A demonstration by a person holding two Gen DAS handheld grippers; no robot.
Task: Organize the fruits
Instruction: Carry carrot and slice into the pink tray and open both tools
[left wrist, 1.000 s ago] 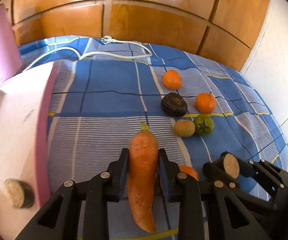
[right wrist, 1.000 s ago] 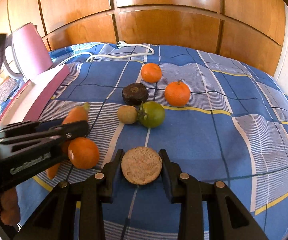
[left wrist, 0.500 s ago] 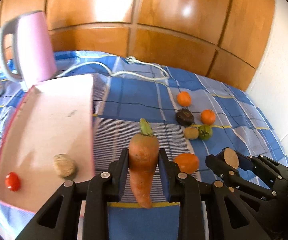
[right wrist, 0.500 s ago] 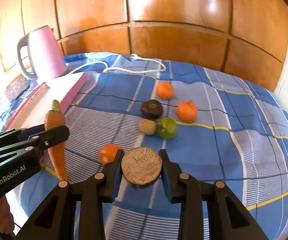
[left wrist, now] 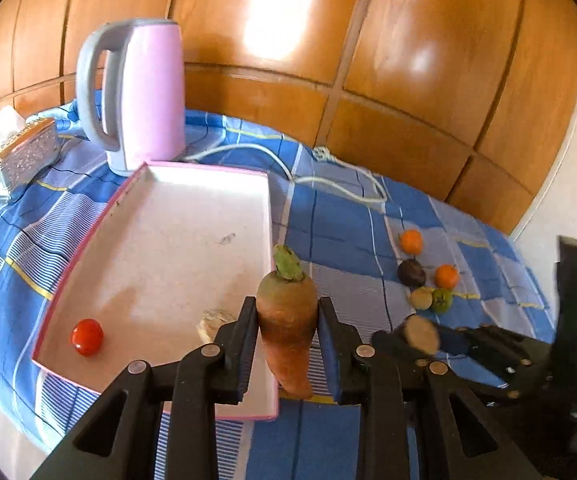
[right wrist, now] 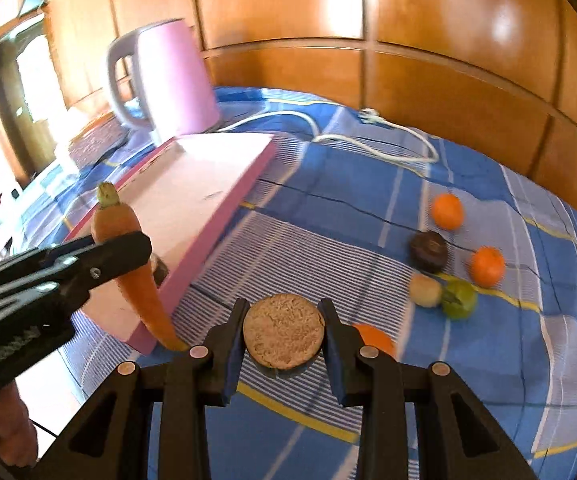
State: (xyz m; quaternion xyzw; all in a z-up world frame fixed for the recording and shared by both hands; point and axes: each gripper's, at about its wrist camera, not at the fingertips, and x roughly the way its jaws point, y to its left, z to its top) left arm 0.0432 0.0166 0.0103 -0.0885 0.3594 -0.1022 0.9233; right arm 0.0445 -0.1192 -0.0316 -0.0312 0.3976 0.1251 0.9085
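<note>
My left gripper (left wrist: 287,320) is shut on an orange carrot (left wrist: 287,322), green stub up, held above the near right corner of the pink tray (left wrist: 160,256). On the tray lie a red tomato (left wrist: 87,336) and a pale round slice (left wrist: 213,321), partly hidden by my finger. My right gripper (right wrist: 284,330) is shut on a flat, round, brown slice (right wrist: 284,330) over the blue checked cloth. The carrot (right wrist: 128,264) and left gripper (right wrist: 68,268) show at the left of the right wrist view. The right gripper with its slice (left wrist: 422,334) shows at the lower right of the left wrist view.
A pink kettle (left wrist: 140,92) stands behind the tray, its white cord (left wrist: 328,176) lying on the cloth. A silver tissue box (left wrist: 16,156) sits at far left. Two oranges (right wrist: 447,211) (right wrist: 487,266), a dark fruit (right wrist: 428,251), a kiwi (right wrist: 425,290), a green fruit (right wrist: 459,299) and another orange (right wrist: 372,338) lie right.
Both grippers rose and swung left toward the tray, carrying carrot and slice. The kettle and tissue box have come into view; the loose fruits now lie farther off to the right.
</note>
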